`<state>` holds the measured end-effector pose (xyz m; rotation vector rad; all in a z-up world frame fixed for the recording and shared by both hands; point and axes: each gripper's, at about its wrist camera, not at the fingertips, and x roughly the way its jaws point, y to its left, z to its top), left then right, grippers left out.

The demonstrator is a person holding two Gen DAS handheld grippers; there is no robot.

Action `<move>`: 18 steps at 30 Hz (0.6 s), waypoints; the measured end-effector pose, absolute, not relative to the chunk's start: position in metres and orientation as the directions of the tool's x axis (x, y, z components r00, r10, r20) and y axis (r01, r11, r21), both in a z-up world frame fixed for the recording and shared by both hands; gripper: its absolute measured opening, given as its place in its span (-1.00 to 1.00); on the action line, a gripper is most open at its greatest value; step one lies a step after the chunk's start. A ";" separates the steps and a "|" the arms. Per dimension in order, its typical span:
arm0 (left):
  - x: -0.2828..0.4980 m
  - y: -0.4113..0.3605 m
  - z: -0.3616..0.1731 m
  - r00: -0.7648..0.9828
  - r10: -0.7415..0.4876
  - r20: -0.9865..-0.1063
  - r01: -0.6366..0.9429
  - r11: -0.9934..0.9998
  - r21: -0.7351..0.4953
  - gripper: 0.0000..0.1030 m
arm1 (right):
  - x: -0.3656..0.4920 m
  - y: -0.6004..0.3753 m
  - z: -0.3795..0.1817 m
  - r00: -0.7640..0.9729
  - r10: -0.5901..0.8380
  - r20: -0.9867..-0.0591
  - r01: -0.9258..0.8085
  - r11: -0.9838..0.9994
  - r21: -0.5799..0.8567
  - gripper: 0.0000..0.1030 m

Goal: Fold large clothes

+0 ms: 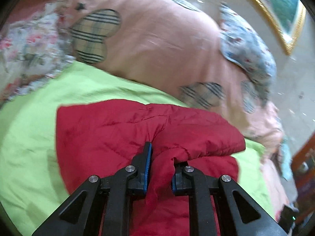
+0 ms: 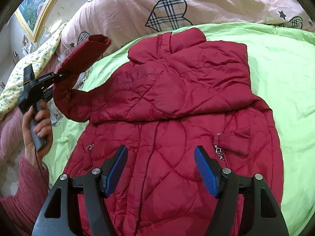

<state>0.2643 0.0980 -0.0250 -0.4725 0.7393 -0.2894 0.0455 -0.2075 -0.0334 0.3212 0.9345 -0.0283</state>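
The left gripper [image 1: 160, 163] is clamped on a sleeve [image 2: 78, 63] of the dark red quilted puffer jacket [image 2: 177, 106], red fabric bunched between its blue pads [image 1: 148, 165], and it holds that sleeve raised clear of the bedding with the cuff pointing up. The right gripper [image 2: 160, 169] hovers over the jacket's lower front with its blue pads [image 2: 205, 173] spread wide and nothing between them. The jacket lies spread on a lime green sheet [image 2: 285, 74] on the bed, collar away from the right gripper, its other sleeve folded across the chest. A person's hand [image 2: 37, 129] in a red knit sleeve grips the left gripper's handle. Beyond lies a pink quilt with plaid hearts [image 2: 169, 15].
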 end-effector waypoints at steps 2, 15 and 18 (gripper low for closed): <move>0.261 0.079 -0.032 0.686 -0.452 -0.570 0.131 0.848 -0.514 -0.73 | 0.047 -0.211 -0.032 0.603 0.121 -0.788 0.165 0.948 0.272 0.39; 0.305 -0.013 -0.101 0.529 -0.487 -0.695 0.146 0.859 -0.491 -0.73 | 0.068 -0.254 -0.025 0.674 0.207 -0.709 0.203 0.871 0.448 0.42; 0.309 -0.020 -0.105 0.524 -0.496 -0.692 0.143 0.852 -0.503 -0.73 | 0.089 -0.273 -0.037 0.682 0.254 -0.686 0.225 0.820 0.527 0.42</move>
